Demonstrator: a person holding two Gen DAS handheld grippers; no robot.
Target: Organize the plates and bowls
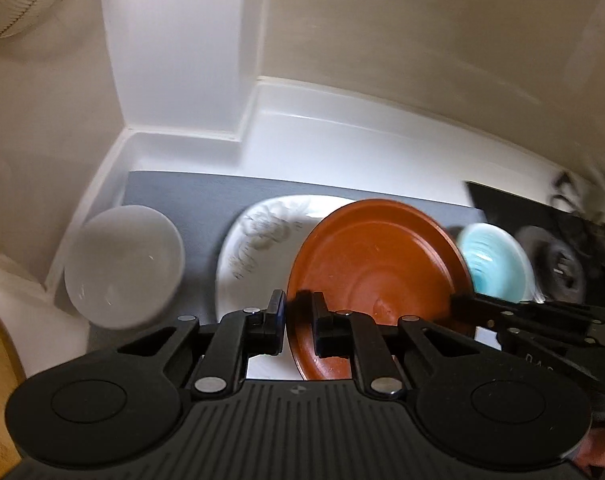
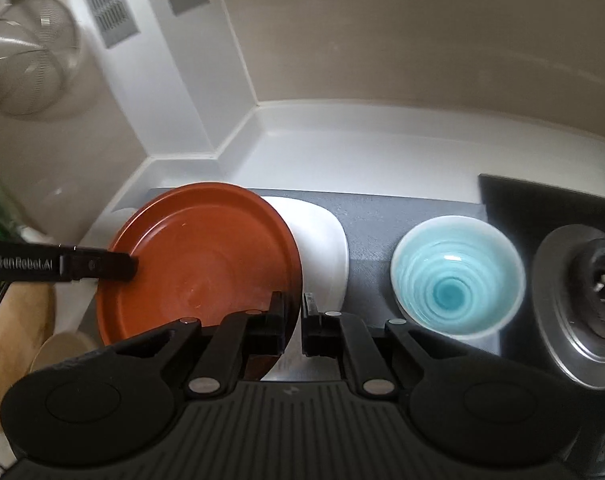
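1. A white bowl [image 1: 124, 266] sits at the far left of the grey mat [image 1: 198, 200] on the white surface [image 1: 342, 140].
2. Next to the right lies a white plate [image 1: 254, 240] with a grey flower drawing on it. It lies flat on the mat.
3. The brown plate [image 1: 376, 264] is over the white plate. It is tilted and held up by both tools.
4. The left hand-held gripper [image 1: 292, 322] pinches the left rim of the brown plate, with its two fingers pressed on the edge.
5. The right hand-held gripper [image 2: 292, 322] pinches the right rim of the same plate. One finger is on the plate and the other is just outside the edge.
6. To the right of the plates stands a light blue bowl [image 2: 458, 276] with rings inside. It stands alone on the mat, apart from the white plate.
7. At the far right is a black stove top with a round burner [image 2: 582, 304].
8. High up on the left, a see-through bowl [image 2: 26, 56] hangs near the wall.
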